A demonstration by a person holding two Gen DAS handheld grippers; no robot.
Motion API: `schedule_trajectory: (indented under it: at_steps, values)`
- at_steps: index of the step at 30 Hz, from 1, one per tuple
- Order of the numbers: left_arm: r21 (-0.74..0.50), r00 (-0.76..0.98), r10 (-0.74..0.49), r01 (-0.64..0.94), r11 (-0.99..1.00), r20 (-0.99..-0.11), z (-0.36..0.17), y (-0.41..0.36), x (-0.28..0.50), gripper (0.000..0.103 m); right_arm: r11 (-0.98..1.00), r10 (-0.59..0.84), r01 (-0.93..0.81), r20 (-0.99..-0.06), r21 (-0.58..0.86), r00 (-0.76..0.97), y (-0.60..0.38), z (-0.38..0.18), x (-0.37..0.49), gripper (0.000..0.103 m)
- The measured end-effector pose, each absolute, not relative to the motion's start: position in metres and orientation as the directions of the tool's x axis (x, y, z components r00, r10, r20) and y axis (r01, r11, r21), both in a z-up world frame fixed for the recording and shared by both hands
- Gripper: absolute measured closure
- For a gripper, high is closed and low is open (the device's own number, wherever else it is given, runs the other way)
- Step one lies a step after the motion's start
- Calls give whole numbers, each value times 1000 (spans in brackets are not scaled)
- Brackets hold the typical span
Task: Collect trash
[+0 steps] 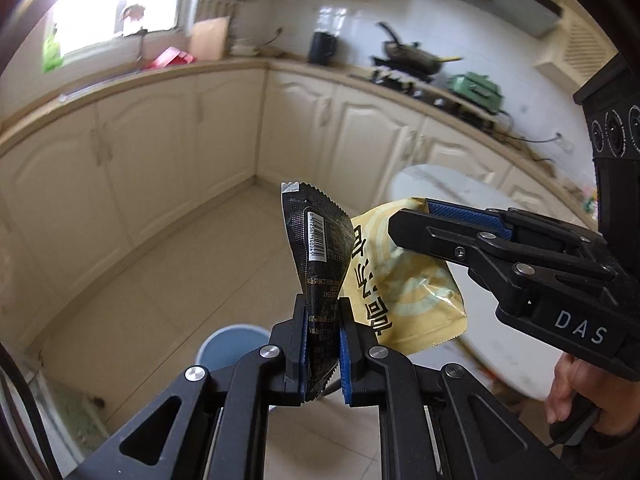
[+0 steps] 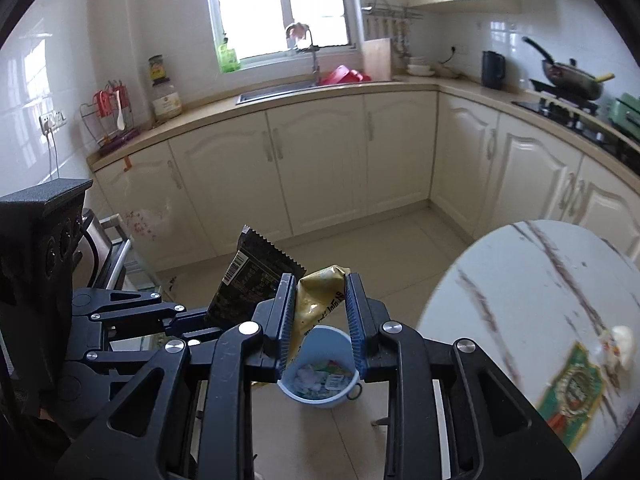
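Left wrist view, lower centre: my left gripper [image 1: 323,350] is nearly closed, its blue pads clamping the lower end of a black wrapper [image 1: 318,248]. The wrapper stands upright out of the jaws, twisted at the waist, with a barcode facing the camera. I judge it to be empty foil film: very light, limp, creasing easily and rather slick, so a pinch across a flat end, as here, should hold it best.

Right of it, mid-frame: my right gripper [image 1: 404,226] reaches in from the right edge, narrowly open only by the thickness of what it grips, a yellow packet [image 1: 404,288] held at its upper corner and hanging down. The packet overlaps the black wrapper in this view; I cannot tell whether they touch. It looks slightly puffed, equally light and soft.

Right wrist view, centre: the same yellow packet [image 2: 318,300] is pinched between the pads, crumpled at the top.

Beyond the fingers, lower centre: a blue bin [image 2: 320,380] stands on the tiled floor, holding scraps already.

Lower right: a round marble table [image 2: 520,280] carries a green wrapper [image 2: 572,392], blurred, still to be collected.
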State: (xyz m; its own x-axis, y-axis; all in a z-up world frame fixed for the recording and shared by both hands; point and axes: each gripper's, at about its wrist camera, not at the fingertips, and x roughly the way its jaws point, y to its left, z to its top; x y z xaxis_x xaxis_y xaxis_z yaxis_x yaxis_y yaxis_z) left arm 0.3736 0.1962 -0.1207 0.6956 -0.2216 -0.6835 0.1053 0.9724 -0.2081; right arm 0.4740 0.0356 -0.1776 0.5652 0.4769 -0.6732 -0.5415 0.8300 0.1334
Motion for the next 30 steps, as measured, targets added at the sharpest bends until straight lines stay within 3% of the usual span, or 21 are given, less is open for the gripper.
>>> schedule_trajectory:
  at_steps: [13,18,26,30]
  values:
    - [-263,484,-211,-40,964,-849,-261,301,448,94,825,399,-539,-853,172,338,130,-360,580,79]
    - [-271,433,-201,-107,957,-879,-295,325,471,78,834,392,-512,-874,205,288,131,-405,605,70]
    - [-272,467,-163,-177,946,-869,-276,335,467,73,858,361,-483,-875,175,324,124,-403,600,61]
    - [-231,527,-100,-188,955,-844,-236,323,435,67,860,360,-486,-857,153,368,123,-371,585,49]
